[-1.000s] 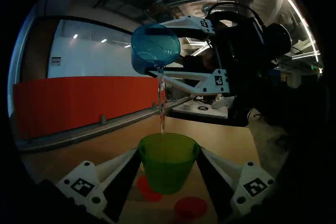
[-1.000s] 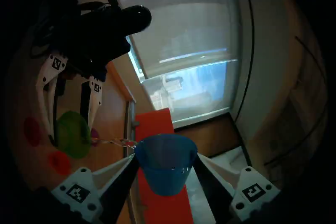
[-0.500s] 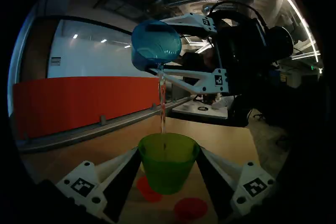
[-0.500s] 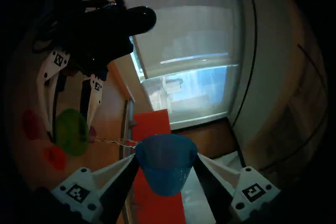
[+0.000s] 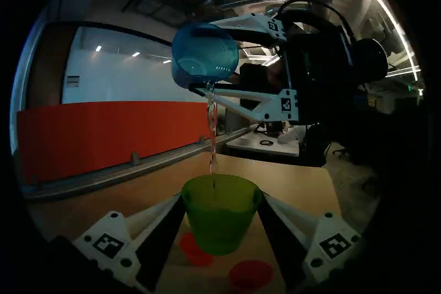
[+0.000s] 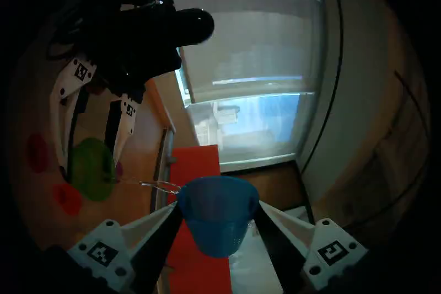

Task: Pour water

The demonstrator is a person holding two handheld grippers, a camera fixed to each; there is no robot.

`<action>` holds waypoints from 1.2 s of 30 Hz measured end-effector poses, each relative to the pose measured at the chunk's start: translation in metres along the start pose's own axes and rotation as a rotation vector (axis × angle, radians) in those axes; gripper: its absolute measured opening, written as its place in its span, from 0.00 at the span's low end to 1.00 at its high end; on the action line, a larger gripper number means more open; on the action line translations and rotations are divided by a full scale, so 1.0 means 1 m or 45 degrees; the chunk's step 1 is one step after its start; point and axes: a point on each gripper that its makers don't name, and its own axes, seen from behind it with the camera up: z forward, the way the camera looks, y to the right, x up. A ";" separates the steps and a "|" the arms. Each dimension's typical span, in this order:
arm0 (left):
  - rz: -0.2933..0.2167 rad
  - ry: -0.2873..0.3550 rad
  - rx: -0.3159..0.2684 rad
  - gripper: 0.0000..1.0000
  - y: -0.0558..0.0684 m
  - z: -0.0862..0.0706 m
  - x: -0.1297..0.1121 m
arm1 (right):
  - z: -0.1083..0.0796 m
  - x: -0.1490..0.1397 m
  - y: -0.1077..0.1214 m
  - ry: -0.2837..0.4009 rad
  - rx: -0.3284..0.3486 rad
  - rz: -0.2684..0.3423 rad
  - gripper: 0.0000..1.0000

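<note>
**Left gripper view.** The left gripper [image 5: 220,201] had both fingers clamped on an upright green cup [image 5: 221,225] above a wooden table [image 5: 297,181] marked with red dots [image 5: 251,273]. Overhead, the right gripper [image 5: 206,58] held a tilted blue cup [image 5: 199,70]. A thin water stream [image 5: 211,134] fell into the green cup.

**Right gripper view.** Its fingers pressed on the blue cup's sides, and water left the rim toward the green cup.

Red dot [image 5: 191,250] partly behind grn cup [image 5: 221,218]
</note>
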 end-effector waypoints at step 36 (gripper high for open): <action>-0.007 0.014 -0.005 0.87 0.000 0.004 0.003 | -0.002 0.012 0.010 0.020 -0.011 -0.207 0.89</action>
